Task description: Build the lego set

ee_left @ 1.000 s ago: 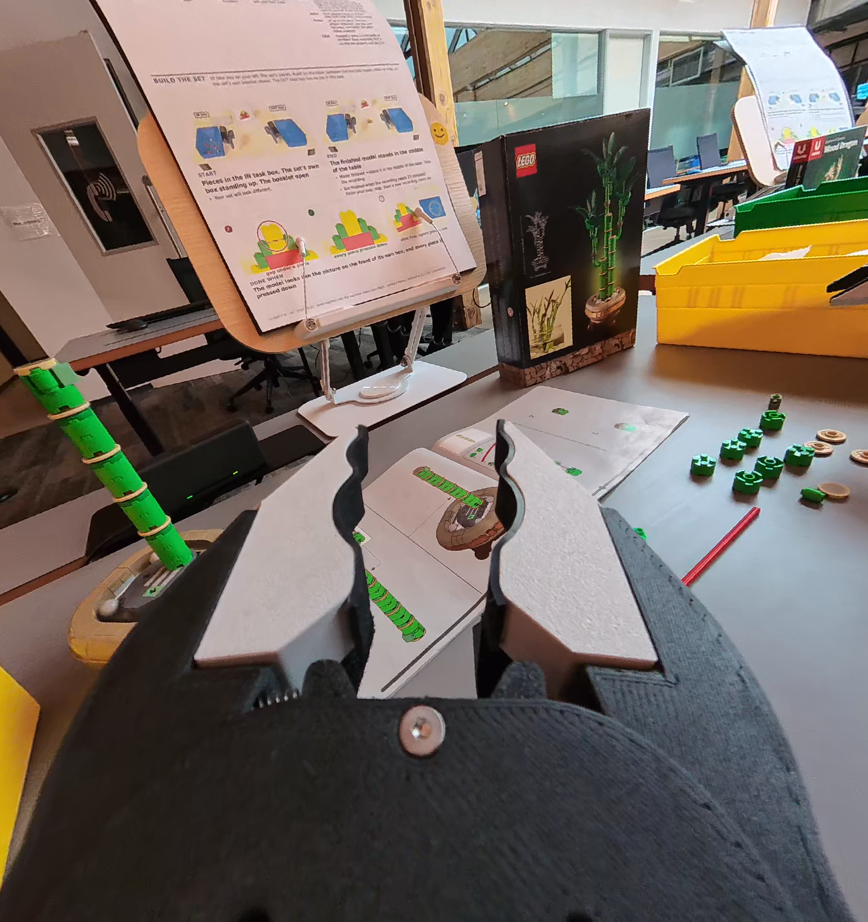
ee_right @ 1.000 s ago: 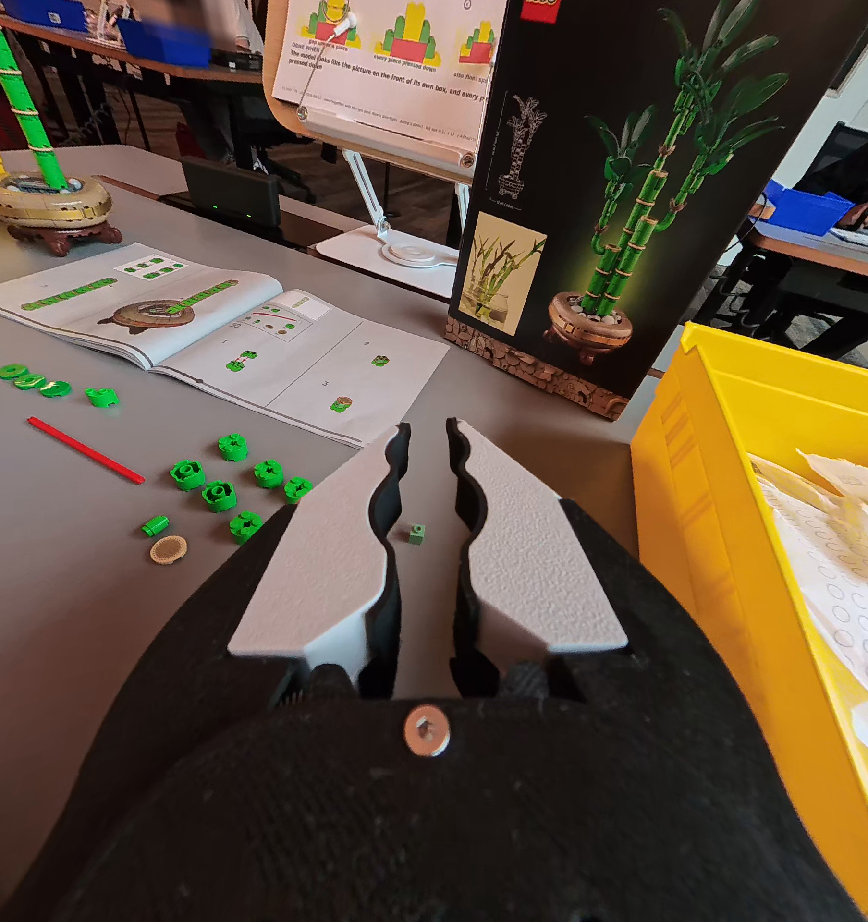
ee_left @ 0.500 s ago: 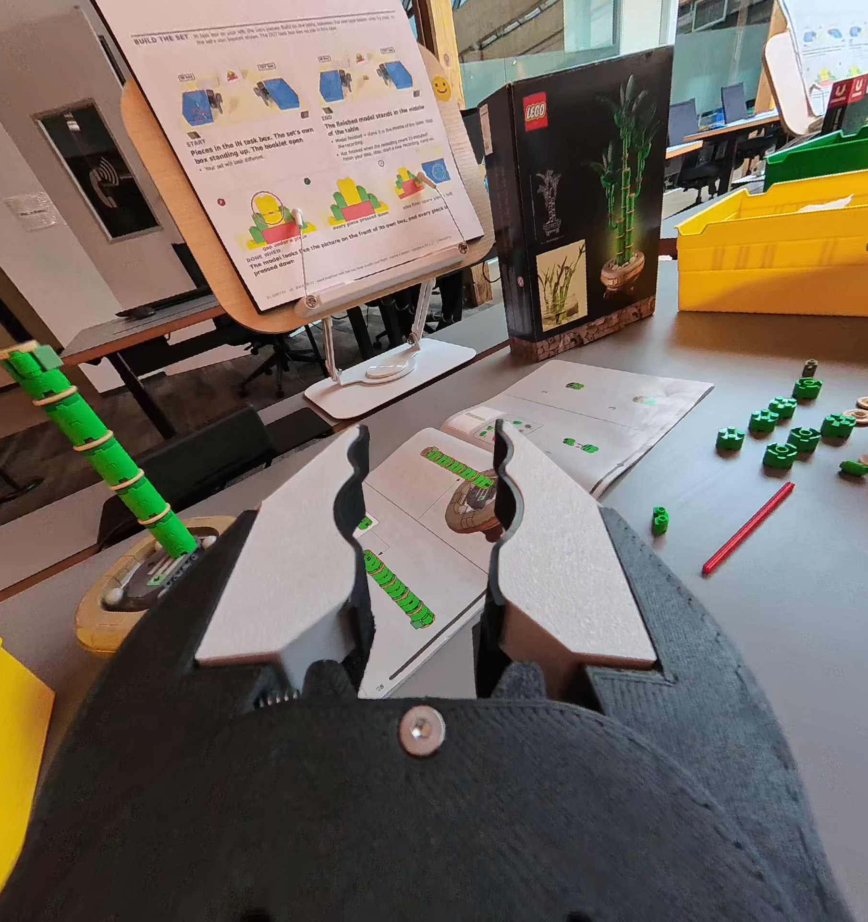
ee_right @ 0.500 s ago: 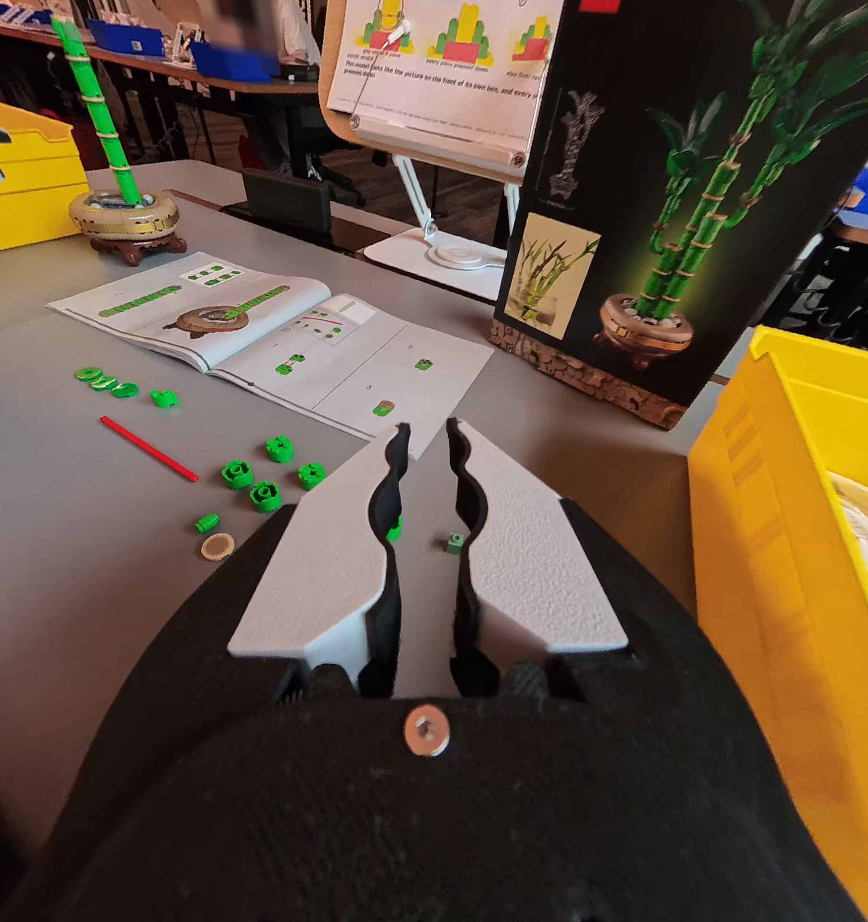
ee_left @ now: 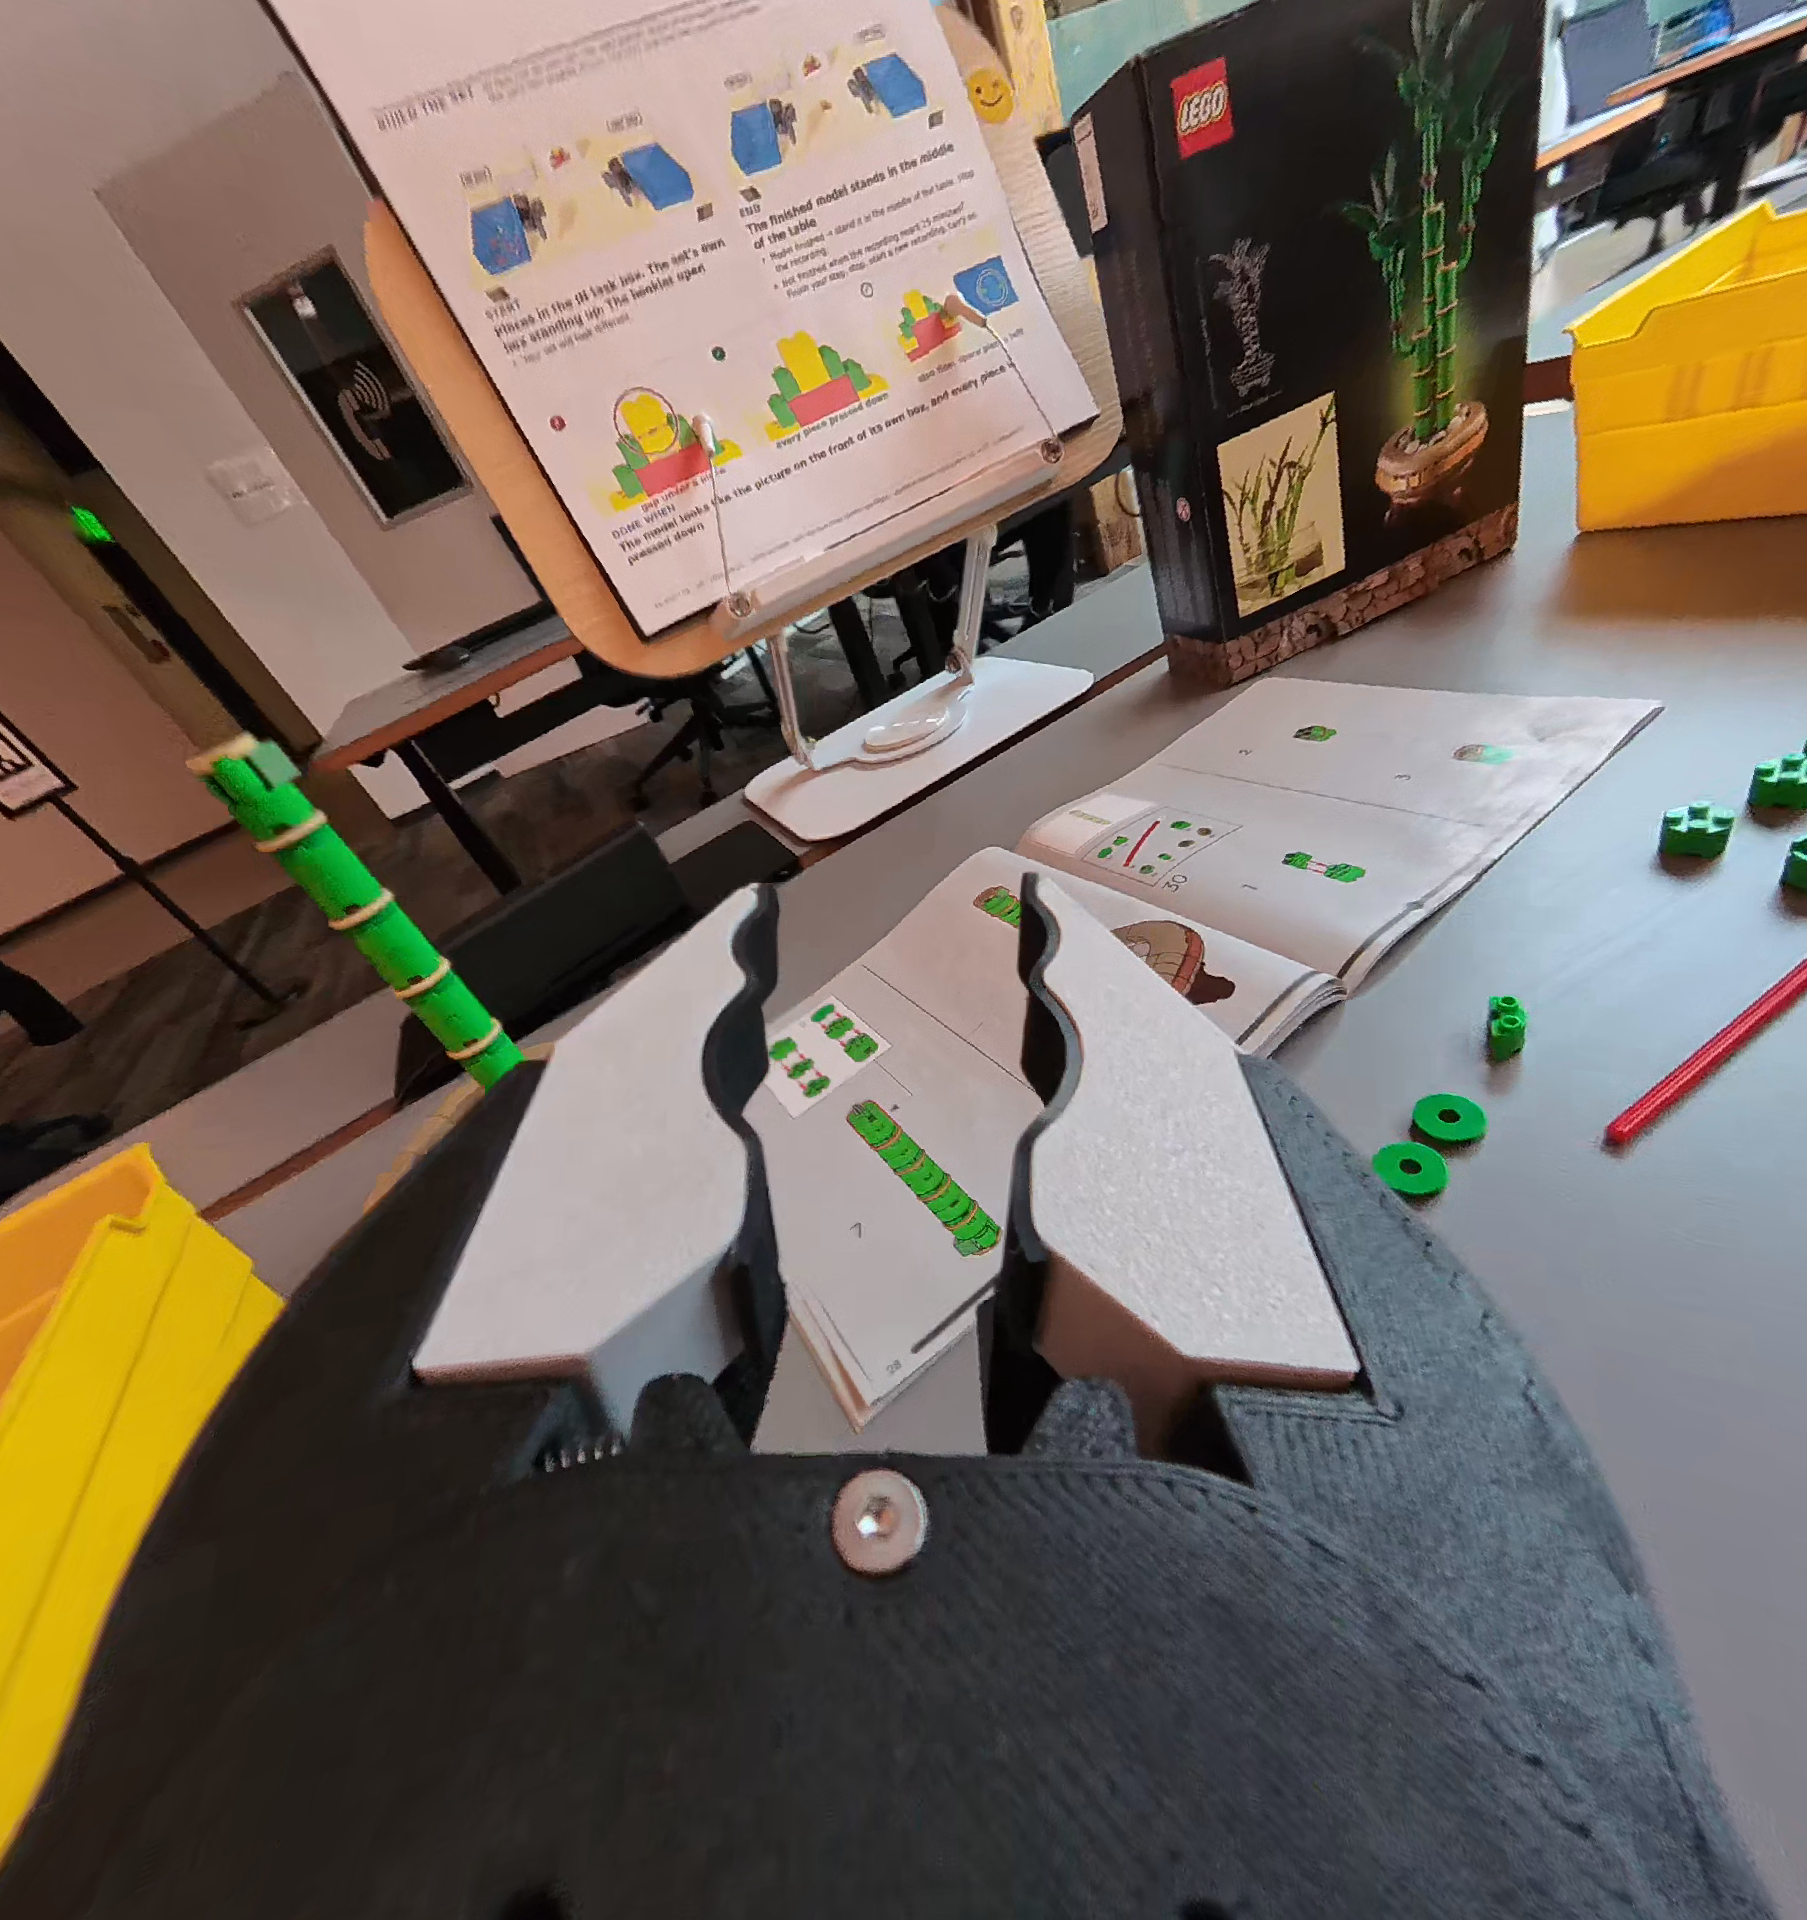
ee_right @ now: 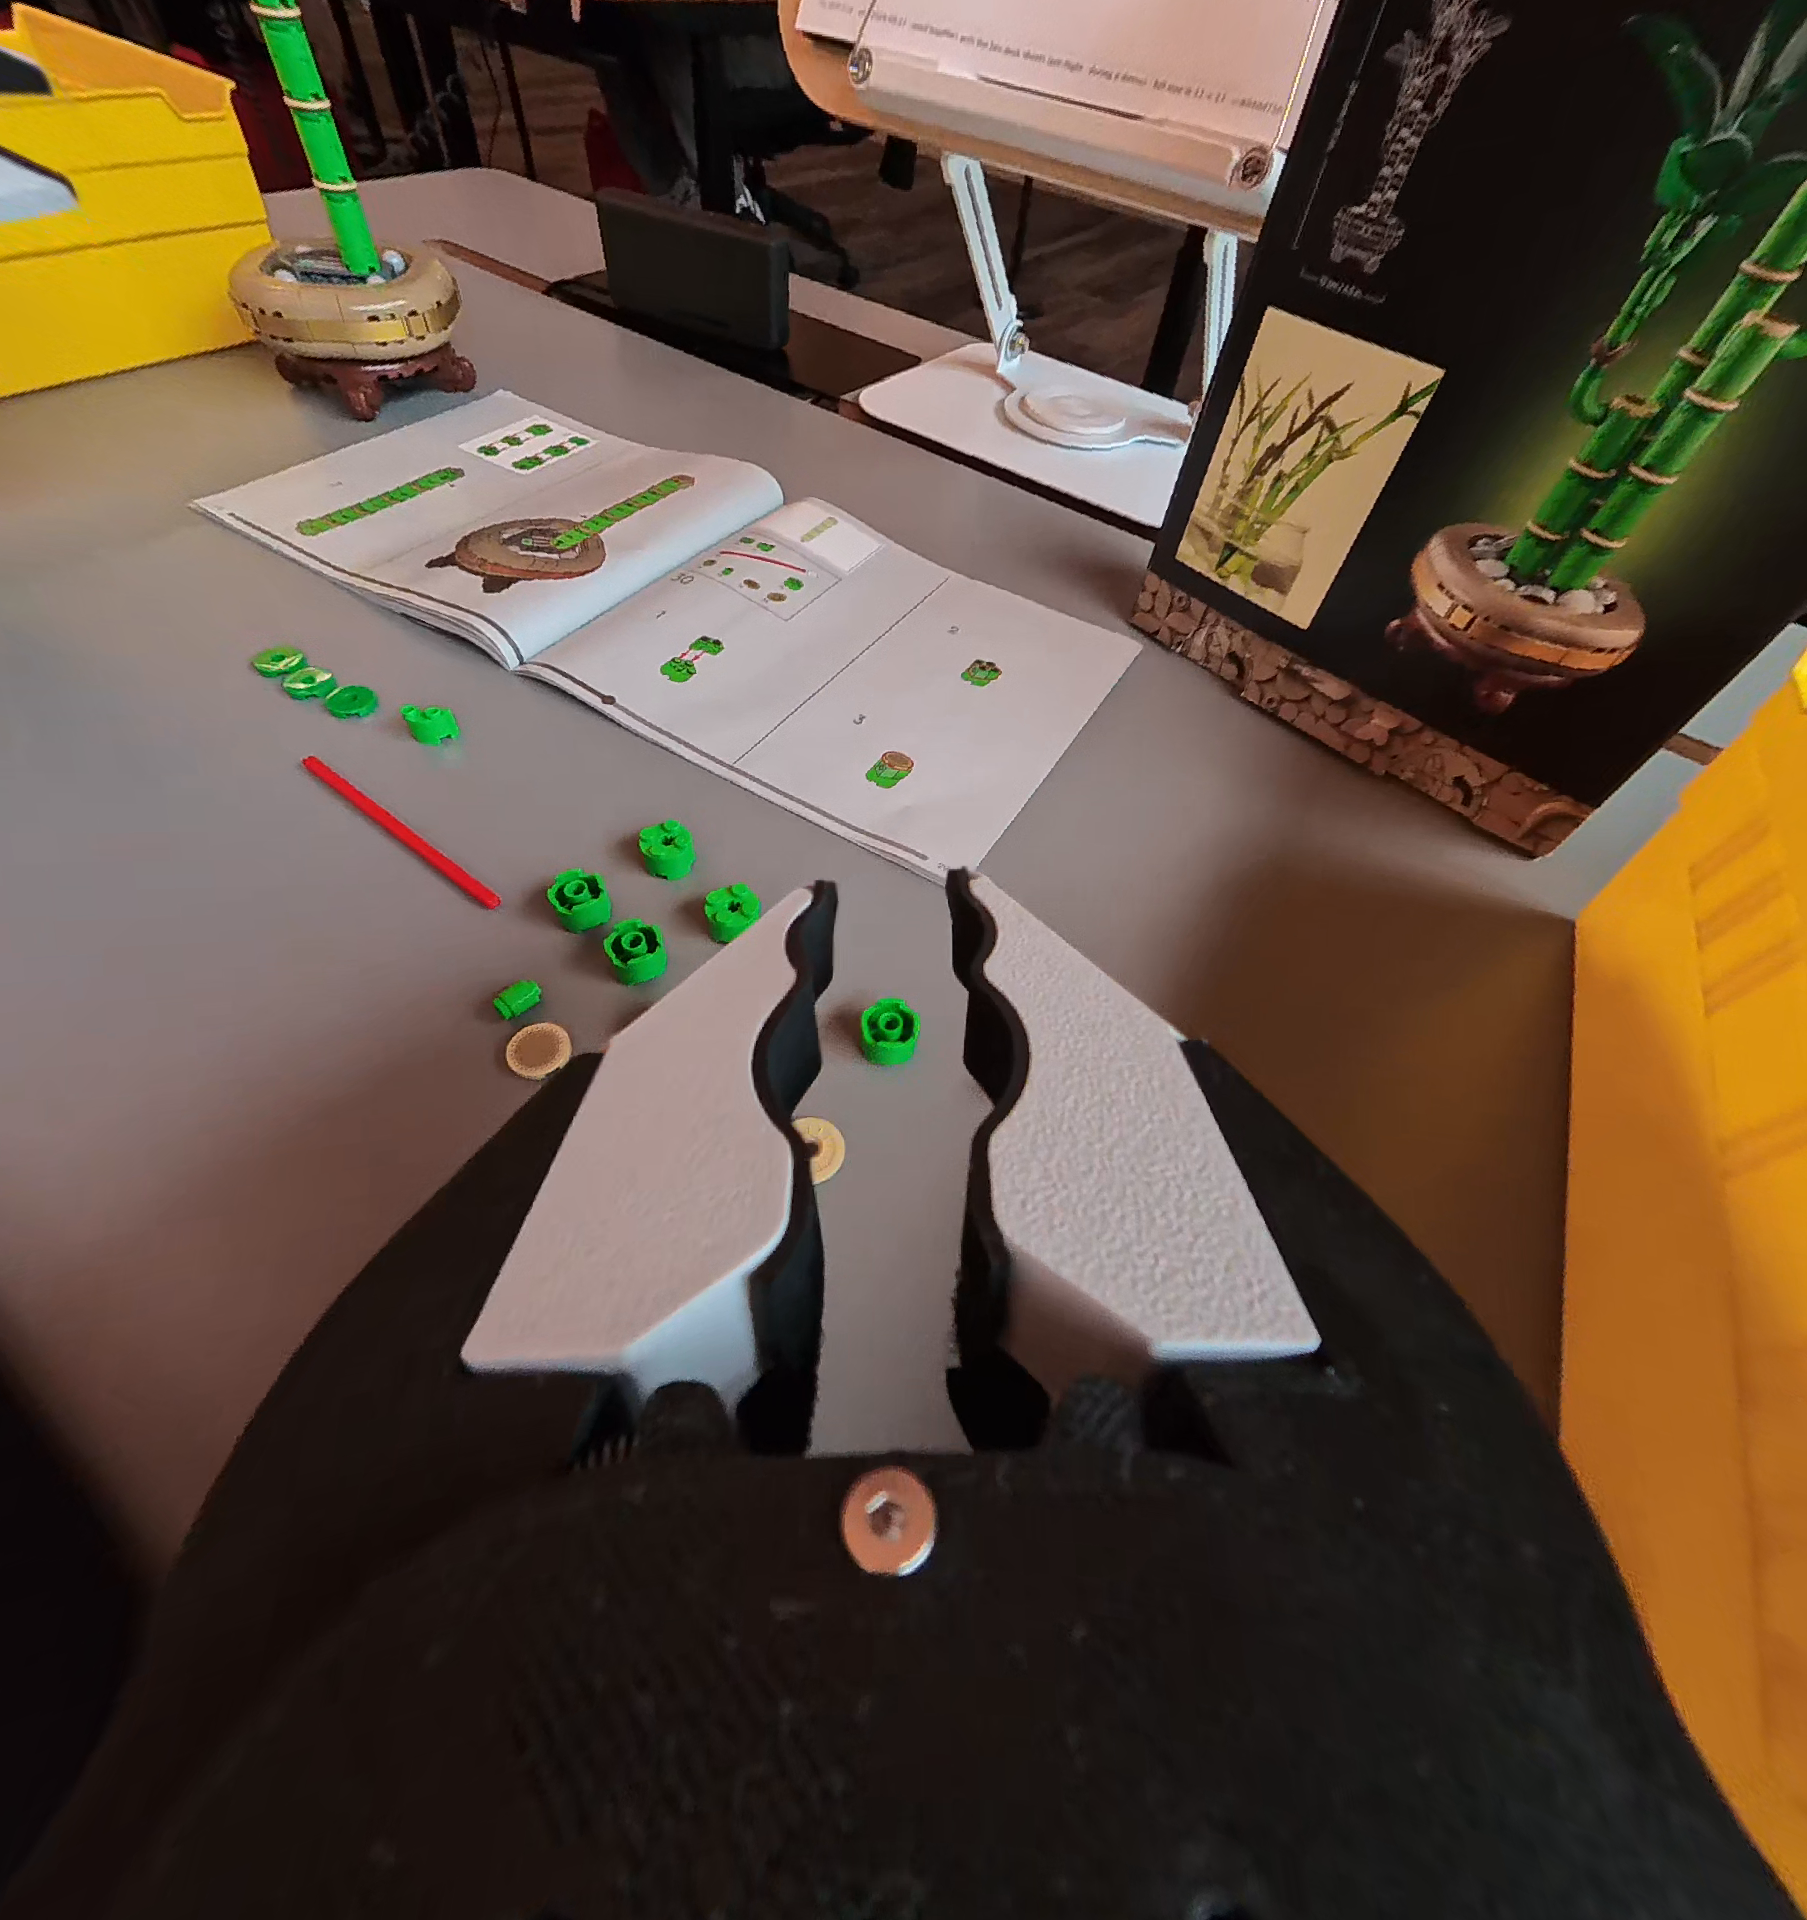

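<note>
My left gripper (ee_left: pixel 894 909) is open and empty, held above the open instruction booklet (ee_left: pixel 1294 831). A green bamboo stalk (ee_left: pixel 359 925) stands tilted to its left, its pot hidden behind the finger. My right gripper (ee_right: pixel 888 894) is open and empty, low over the grey table. A green round brick (ee_right: pixel 890 1031) and a tan round tile (ee_right: pixel 819 1148) lie on the table between its fingers. Several more green round bricks (ee_right: pixel 608 914) and a red rod (ee_right: pixel 400 831) lie to its left. The stalk stands in a tan pot (ee_right: pixel 346 301) at the far left.
The set's black box (ee_right: pixel 1564 395) stands at the back right. A yellow bin (ee_right: pixel 1730 1195) is close on the right, another yellow bin (ee_right: pixel 78 208) at the far left. A paper stand (ee_left: pixel 774 312) is behind the booklet. Green flat discs (ee_left: pixel 1429 1143) lie right of the left gripper. My left gripper is the nearer one to the tan pot (ee_right: pixel 346 301): about 15 cm, against 45 cm. Both grippers' tips are roughly 20 cm from the red rod (ee_right: pixel 400 831).
The left gripper moved left and nearer over the booklet. The right gripper swung left and down, so a green round brick and a tan tile now lie between its fingers.
</note>
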